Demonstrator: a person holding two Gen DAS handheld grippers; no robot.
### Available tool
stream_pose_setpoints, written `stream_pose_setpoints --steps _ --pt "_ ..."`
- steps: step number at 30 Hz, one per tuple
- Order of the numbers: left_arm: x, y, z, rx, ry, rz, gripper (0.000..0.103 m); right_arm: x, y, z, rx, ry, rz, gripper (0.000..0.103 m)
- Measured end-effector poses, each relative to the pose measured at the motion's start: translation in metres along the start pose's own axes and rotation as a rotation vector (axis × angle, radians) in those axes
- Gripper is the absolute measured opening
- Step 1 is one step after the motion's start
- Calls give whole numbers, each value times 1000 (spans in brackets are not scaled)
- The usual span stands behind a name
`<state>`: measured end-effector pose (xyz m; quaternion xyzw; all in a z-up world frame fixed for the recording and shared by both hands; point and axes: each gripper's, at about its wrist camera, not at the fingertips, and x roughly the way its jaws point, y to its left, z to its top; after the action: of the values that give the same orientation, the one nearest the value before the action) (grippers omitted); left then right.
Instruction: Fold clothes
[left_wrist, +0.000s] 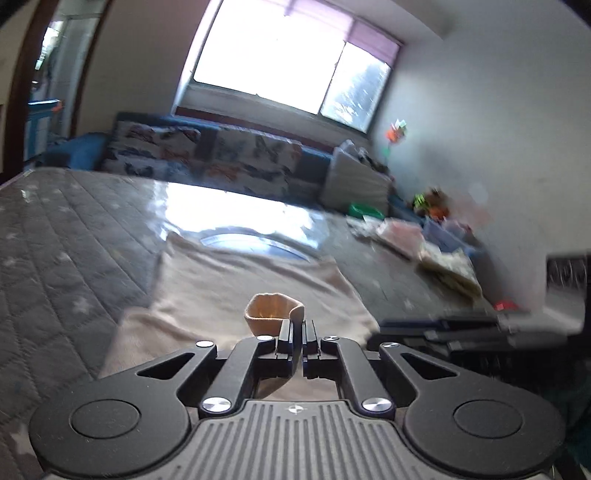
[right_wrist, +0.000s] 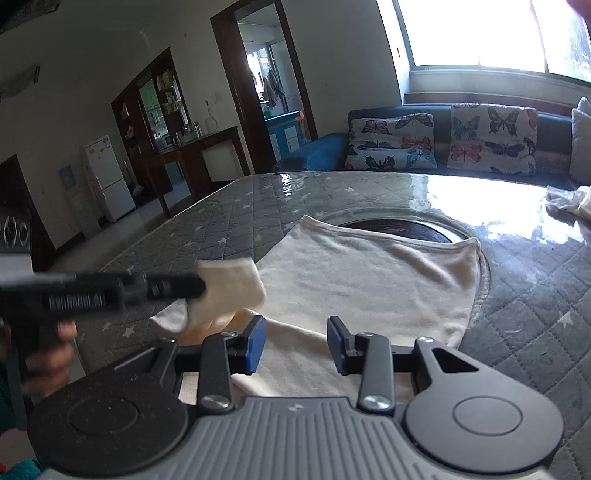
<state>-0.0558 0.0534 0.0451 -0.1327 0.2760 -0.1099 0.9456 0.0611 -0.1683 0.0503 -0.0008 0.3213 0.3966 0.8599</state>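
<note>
A cream garment (right_wrist: 369, 277) lies spread on the grey quilted table; it also shows in the left wrist view (left_wrist: 258, 280). My left gripper (left_wrist: 298, 332) is shut on a sleeve or corner of the garment (left_wrist: 273, 314), lifted above the cloth. In the right wrist view the left gripper (right_wrist: 199, 288) comes in from the left, holding that cream fold (right_wrist: 232, 284). My right gripper (right_wrist: 295, 343) is open and empty, low over the garment's near edge.
The table's quilted cover (right_wrist: 221, 229) carries a glossy sheet with a dark round inset (right_wrist: 399, 229). Folded cloths and clutter (left_wrist: 443, 254) lie at the right edge, and another cloth (right_wrist: 569, 203) at the far right. A sofa with butterfly cushions (right_wrist: 491, 136) stands behind.
</note>
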Motion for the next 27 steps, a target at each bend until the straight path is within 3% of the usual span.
stream_pose_setpoints --steps 5,9,19,27 --pt "17 -8 -23 20 101 -25 6 22 -1 -6 46 63 37 36" --pt "17 -4 -28 41 139 -34 11 38 0 -9 66 103 55 36" --pt "-16 20 -26 88 95 33 42 62 5 -18 96 162 59 36" --pt "-39 51 -22 73 48 160 50 46 -8 -19 184 120 35 37"
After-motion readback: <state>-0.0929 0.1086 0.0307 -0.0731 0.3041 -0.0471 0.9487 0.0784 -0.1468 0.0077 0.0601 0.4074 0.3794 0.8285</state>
